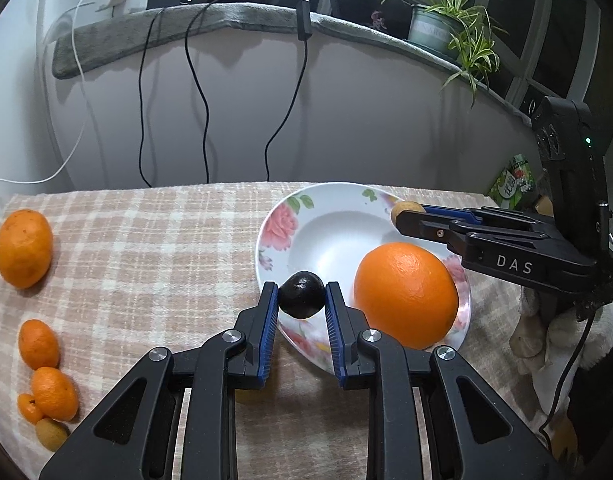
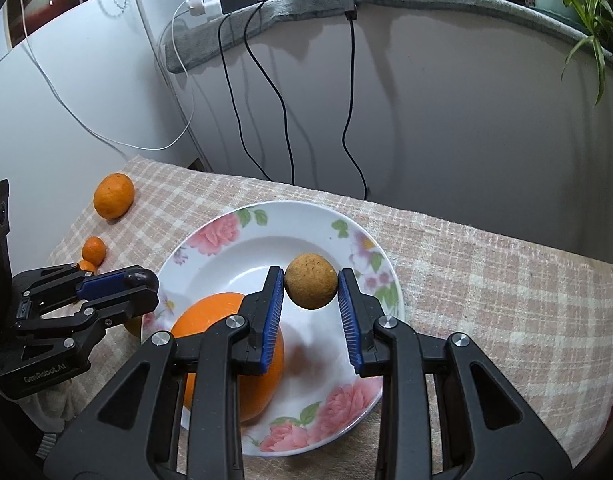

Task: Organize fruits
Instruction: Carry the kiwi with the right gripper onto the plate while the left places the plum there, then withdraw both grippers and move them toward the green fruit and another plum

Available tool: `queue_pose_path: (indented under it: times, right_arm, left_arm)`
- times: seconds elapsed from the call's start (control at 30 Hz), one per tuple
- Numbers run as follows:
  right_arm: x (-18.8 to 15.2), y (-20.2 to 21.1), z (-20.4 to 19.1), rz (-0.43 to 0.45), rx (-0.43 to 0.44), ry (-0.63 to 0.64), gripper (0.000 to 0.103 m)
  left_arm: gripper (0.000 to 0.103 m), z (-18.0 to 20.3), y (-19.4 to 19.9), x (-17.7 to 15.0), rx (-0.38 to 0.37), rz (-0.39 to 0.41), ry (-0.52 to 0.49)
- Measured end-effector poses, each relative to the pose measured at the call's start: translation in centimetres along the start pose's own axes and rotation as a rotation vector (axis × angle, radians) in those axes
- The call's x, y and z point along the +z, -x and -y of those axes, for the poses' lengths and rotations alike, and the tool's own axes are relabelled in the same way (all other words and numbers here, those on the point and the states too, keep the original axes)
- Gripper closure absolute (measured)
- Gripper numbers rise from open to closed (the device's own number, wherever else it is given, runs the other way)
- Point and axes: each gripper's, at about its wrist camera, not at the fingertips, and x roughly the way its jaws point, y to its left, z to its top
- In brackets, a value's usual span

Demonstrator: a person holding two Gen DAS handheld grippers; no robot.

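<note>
One large orange [image 1: 405, 294] on one floral plate [image 1: 290, 220]; one dark round fruit [image 1: 301, 294]; one tan round fruit [image 2: 310, 281]; three mandarins on bench: [image 1: 23, 248], [image 1: 38, 344], [image 1: 54, 393]; one small orange piece [image 1: 27, 408]; one yellowish fruit [image 1: 51, 434]; two tongs: [image 1: 302, 300], [image 2: 311, 286]; three black cables [image 1: 202, 92]; one white cable [image 1: 80, 68]; one potted plant [image 1: 458, 20].
</note>
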Motion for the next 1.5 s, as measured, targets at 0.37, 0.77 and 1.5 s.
queue_pose_path:
  times: [0.37, 0.77, 1.5]
  right_arm:
    - [0.0, 0.7, 0.5, 0.017, -0.01, -0.034, 0.039]
    - [0.3, 1.8, -0.3, 0.036, -0.022, -0.03, 0.015]
    - [-1.5, 5.8, -5.7, 0.128, 0.141, 0.038, 0.015]
  left_arm:
    - [0.059, 0.2, 0.3, 0.0, -0.001, 0.011, -0.008]
    - [0.029, 0.4, 0.8, -0.1, 0.004, 0.018, -0.006]
    - [0.029, -3.5, 6.1, -3.8, 0.085, 0.055, 0.037]
